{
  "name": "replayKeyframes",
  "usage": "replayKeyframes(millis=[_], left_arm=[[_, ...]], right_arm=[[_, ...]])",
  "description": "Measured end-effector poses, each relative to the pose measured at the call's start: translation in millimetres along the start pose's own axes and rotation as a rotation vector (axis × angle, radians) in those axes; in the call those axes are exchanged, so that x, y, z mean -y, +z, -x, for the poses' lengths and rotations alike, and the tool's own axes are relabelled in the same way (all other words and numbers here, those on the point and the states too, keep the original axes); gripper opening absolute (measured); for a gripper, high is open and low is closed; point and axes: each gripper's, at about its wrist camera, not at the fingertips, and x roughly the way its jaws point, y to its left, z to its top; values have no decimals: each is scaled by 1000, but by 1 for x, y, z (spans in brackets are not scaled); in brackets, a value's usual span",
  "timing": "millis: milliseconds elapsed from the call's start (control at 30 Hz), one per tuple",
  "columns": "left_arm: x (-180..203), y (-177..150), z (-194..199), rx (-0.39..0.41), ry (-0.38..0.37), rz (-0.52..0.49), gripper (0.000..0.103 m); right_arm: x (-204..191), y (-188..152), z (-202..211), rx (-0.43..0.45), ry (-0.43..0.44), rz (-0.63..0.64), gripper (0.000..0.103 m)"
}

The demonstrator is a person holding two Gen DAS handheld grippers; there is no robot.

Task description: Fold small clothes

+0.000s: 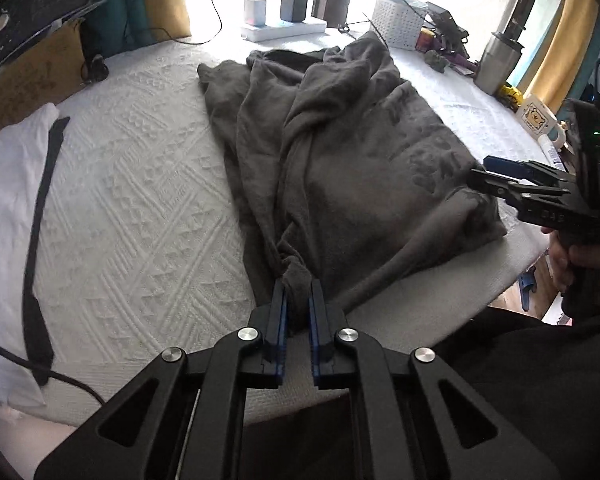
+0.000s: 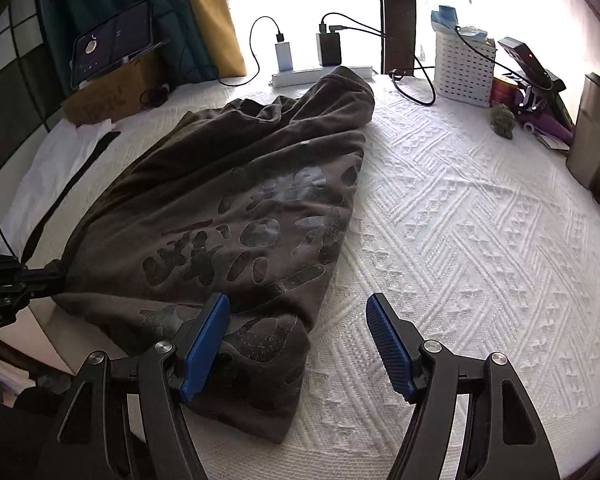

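A dark grey garment with a black print lies crumpled on the white quilted bed. My left gripper is shut on a bunched corner of the garment at the bed's near edge; it also shows at the left of the right wrist view. My right gripper is open and empty, its left finger over the garment's near corner and its right finger over bare quilt. It shows in the left wrist view at the garment's right corner.
A white cloth with a black strap lies at the bed's left. Chargers on a power strip, a white basket, a steel tumbler and a mug line the far and right edges. A cardboard box stands far left.
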Motion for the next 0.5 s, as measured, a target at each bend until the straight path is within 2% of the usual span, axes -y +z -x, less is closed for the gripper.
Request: replayKeyframes(millis=[100,133,267,400,500], left_arm=[[-4,6,14,32,-1,-8,14],[-7,9,18,46,10,-15,19],[-23,24,35,96,43,-17,20],[-46,41,30,105,89,38,21],[-49,60,18,112,115,31,24]], right_arm=[[3,5,2,6,-15,-10,73],[4,6,2,8,-18,-10,73],[11,16,3,14,-35,-15,73],[19,28,0,19,-46,-20,73],[24,38,-5,19,-47,-25,73]])
